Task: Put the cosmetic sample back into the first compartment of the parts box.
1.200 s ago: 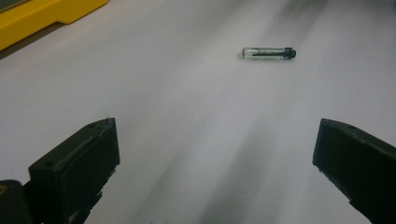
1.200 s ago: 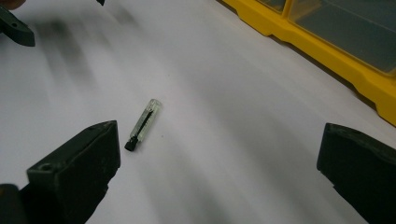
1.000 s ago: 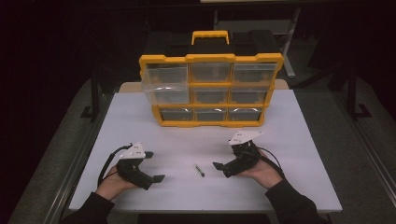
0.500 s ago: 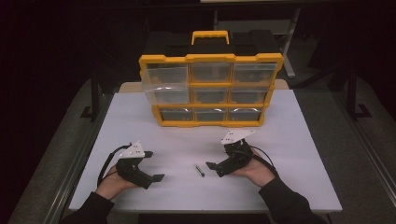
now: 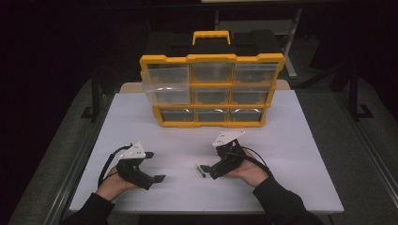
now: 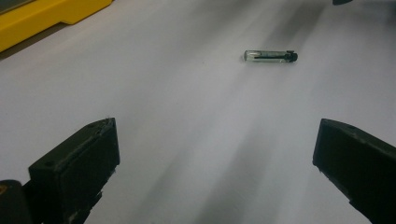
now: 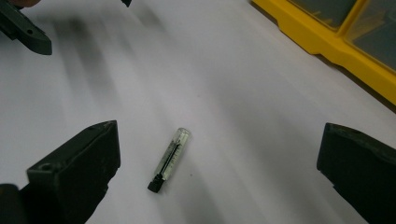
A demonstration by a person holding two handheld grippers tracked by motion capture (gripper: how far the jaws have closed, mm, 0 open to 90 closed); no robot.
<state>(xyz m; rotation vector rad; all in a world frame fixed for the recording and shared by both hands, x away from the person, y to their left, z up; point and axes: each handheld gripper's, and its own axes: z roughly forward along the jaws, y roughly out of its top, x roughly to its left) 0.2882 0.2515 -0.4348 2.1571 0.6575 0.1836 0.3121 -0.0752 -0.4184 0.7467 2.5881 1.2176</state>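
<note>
A small clear vial (image 7: 171,158) with a black cap lies flat on the white table (image 5: 300,140), a thin dark line running along its inside. It rests between the wide-open jaws of the right gripper (image 5: 205,169), nearer the left jaw and touching neither. The left gripper (image 5: 157,168), jaws also spread wide and empty, sits well apart on the table's near left. Bare white surface surrounds the vial on every side. The yellow drawer organizer (image 5: 211,89) stands farther back, well apart from the vial, with its top left drawer tilted outward.
</note>
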